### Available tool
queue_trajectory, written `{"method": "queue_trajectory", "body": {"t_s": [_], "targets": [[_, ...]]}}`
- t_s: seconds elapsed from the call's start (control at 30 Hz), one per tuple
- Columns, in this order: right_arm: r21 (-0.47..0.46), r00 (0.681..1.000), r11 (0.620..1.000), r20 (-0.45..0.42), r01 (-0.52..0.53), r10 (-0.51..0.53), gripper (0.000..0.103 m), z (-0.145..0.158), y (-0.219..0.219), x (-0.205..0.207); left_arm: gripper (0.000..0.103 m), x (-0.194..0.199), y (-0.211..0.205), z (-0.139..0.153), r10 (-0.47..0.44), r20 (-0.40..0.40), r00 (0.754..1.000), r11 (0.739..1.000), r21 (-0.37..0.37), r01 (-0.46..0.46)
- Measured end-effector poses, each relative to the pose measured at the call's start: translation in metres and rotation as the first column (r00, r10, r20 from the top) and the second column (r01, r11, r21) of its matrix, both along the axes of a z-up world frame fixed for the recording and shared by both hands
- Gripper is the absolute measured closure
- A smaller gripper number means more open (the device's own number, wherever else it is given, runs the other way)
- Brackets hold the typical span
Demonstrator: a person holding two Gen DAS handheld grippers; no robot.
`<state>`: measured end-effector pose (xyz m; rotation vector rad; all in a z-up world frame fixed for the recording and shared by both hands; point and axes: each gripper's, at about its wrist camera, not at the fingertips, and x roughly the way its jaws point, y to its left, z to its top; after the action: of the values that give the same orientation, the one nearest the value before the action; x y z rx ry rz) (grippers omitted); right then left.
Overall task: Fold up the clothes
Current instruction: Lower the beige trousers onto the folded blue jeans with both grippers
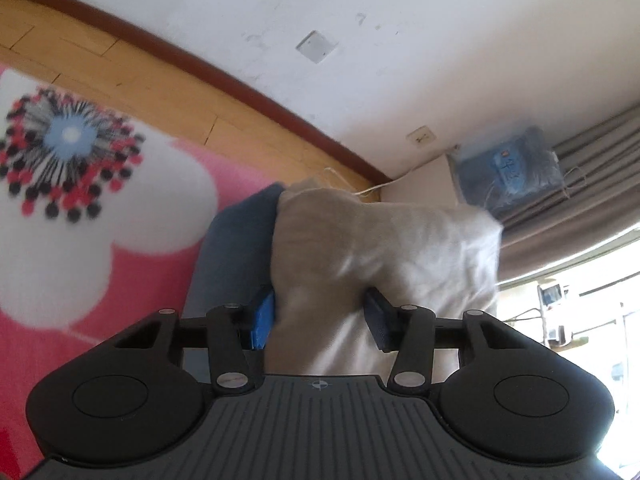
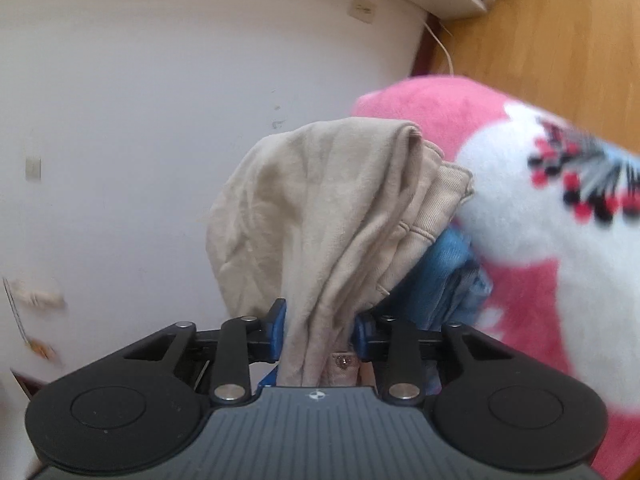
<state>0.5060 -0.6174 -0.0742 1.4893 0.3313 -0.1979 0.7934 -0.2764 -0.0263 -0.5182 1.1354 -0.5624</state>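
A bunched beige garment (image 1: 384,248) fills the middle of the left wrist view. My left gripper (image 1: 320,314) is shut on it, with both blue pads (image 1: 263,322) pressing on the cloth. In the right wrist view the same beige garment (image 2: 320,208) hangs in folds, and my right gripper (image 2: 320,326) is shut on a gathered bundle of it. A blue denim garment (image 1: 232,256) sits behind the beige one; it also shows as denim (image 2: 452,276) to the right of my right gripper. The cloth hides what lies under it.
A pink and white flower blanket (image 1: 80,216) lies under the clothes, the same blanket (image 2: 532,216) at the right. Beyond it are a wooden floor (image 1: 132,76), a white wall (image 1: 360,40), a white cabinet (image 1: 424,184) with a blue wrapped package (image 1: 512,164), and grey curtains (image 1: 580,184).
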Motion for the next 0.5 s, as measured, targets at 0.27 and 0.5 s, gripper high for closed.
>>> {"method": "queue_trajectory", "body": {"t_s": [0.27, 0.5], "targets": [[0.166, 0.995, 0.982, 0.023, 0.089, -0.094, 0.071, 0.002, 0.038, 0.002, 0.055, 0.017, -0.006, 0.007, -0.038, 0.033, 0.999, 0.999, 0.034, 0.037], [0.178, 0.996, 0.981, 0.007, 0.082, -0.085, 0.072, -0.020, 0.058, -0.002, 0.055, 0.012, 0.007, -0.009, -0.018, 0.011, 1.000, 1.000, 0.006, 0.018]]}}
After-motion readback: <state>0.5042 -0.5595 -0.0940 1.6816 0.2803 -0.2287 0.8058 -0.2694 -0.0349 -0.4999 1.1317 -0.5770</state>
